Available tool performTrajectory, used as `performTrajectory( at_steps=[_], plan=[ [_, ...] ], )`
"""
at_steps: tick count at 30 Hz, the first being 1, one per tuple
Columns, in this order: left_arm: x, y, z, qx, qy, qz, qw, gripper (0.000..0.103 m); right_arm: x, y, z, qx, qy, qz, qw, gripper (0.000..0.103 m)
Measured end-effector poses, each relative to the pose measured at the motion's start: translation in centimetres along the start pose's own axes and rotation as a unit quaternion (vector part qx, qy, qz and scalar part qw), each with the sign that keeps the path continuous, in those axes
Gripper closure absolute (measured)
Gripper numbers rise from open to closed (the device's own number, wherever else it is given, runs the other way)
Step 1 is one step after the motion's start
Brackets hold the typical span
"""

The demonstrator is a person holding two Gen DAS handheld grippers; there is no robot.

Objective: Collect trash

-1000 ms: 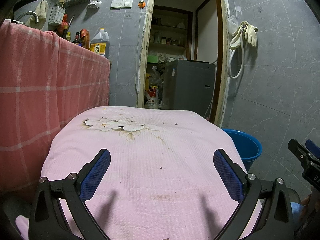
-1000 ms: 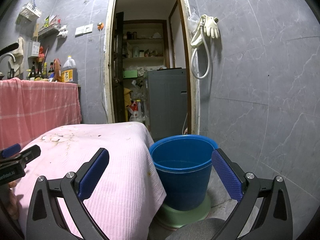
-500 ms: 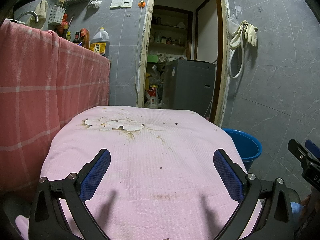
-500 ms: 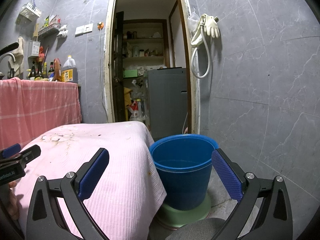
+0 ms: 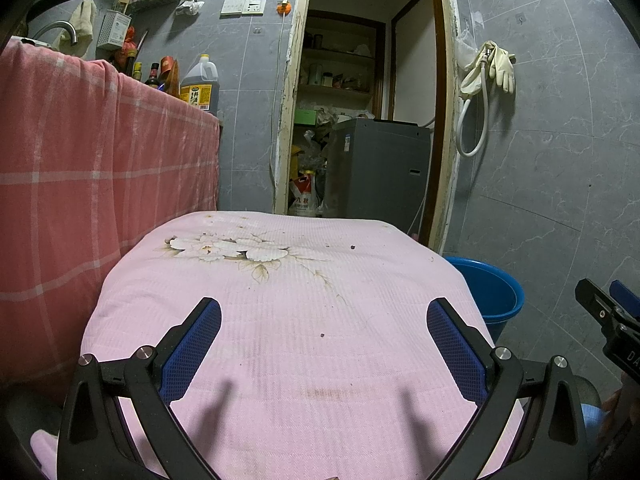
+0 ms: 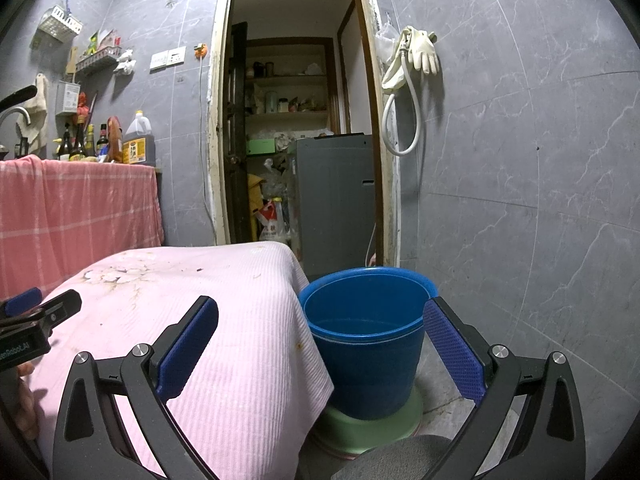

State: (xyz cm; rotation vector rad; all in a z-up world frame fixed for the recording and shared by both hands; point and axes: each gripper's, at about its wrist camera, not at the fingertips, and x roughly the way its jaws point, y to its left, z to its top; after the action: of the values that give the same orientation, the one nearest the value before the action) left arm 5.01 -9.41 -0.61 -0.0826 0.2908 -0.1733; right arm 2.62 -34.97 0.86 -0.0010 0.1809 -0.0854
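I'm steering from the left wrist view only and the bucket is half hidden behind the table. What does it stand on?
Observer: The blue bucket stands on a green base on the floor, right beside the pink cloth.
Operator: Anything in it?
Observer: The right wrist view shows only bare blue inner wall; its bottom is hidden.
Operator: Is the right gripper holding something?
Observer: No, the right gripper is open and empty, hovering before the bucket.
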Motion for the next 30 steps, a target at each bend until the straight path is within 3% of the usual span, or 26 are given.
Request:
performTrajectory(
  at_steps=[30],
  plan=[
    [-0.45, 0.04, -0.22, -0.008, 0.004, 0.014, 0.9999, 0.002, -0.03, 0.07, 0.11, 0.001, 0.001, 0.0, 1.0, 0.0]
  ],
)
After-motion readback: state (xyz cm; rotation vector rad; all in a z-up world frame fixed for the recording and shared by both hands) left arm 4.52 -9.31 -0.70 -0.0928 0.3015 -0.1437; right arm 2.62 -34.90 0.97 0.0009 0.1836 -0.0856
